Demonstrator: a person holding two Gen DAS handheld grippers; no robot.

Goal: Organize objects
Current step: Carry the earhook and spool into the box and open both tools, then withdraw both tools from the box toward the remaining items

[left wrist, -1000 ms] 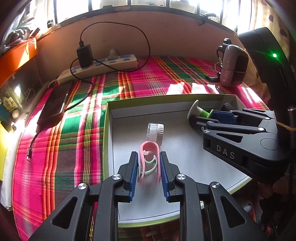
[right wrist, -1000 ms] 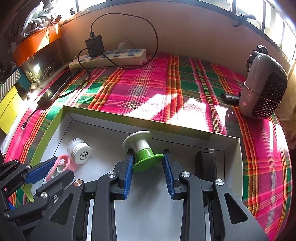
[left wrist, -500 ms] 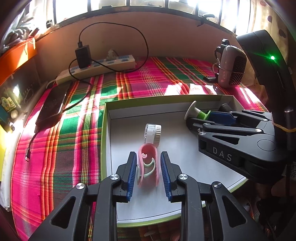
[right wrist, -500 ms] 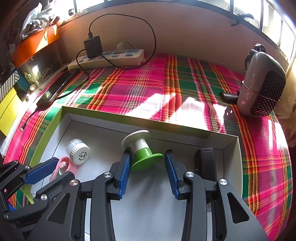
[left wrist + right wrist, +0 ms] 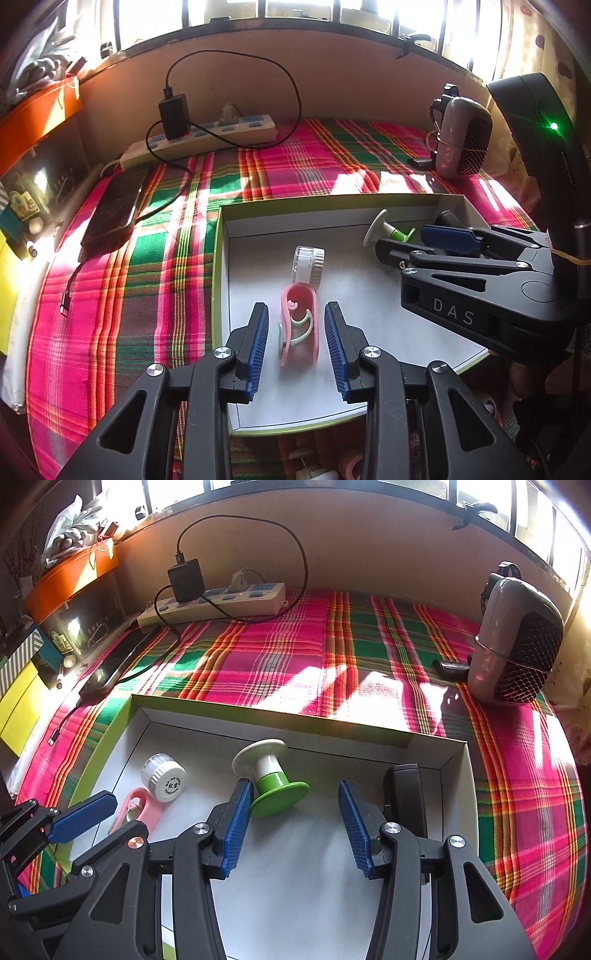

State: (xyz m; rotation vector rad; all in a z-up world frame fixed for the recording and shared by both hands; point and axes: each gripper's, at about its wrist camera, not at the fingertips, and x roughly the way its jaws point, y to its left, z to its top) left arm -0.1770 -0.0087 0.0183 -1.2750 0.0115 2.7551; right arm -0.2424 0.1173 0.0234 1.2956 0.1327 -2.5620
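Observation:
A shallow white box with a green rim (image 5: 218, 266) lies on the plaid cloth. In it are a pink and pale-green clip (image 5: 299, 325), a small white-capped jar (image 5: 308, 264), a white and green spool (image 5: 267, 779) and a black block (image 5: 404, 794). My left gripper (image 5: 297, 347) is open, with the pink clip lying loose between its blue pads. My right gripper (image 5: 293, 823) is open; the spool lies on the box floor at its left pad. The spool (image 5: 388, 230) and right gripper (image 5: 436, 240) also show in the left wrist view.
A white power strip (image 5: 218, 603) with a black charger and cable lies at the back. A dark phone (image 5: 114, 210) lies left of the box. A grey heater (image 5: 517, 646) stands at the right. The box rim (image 5: 295, 720) borders the plaid cloth (image 5: 295, 653).
Both grippers have opened wider and drawn back a little. The pink clip and the spool, held a second ago, now lie released in the box.

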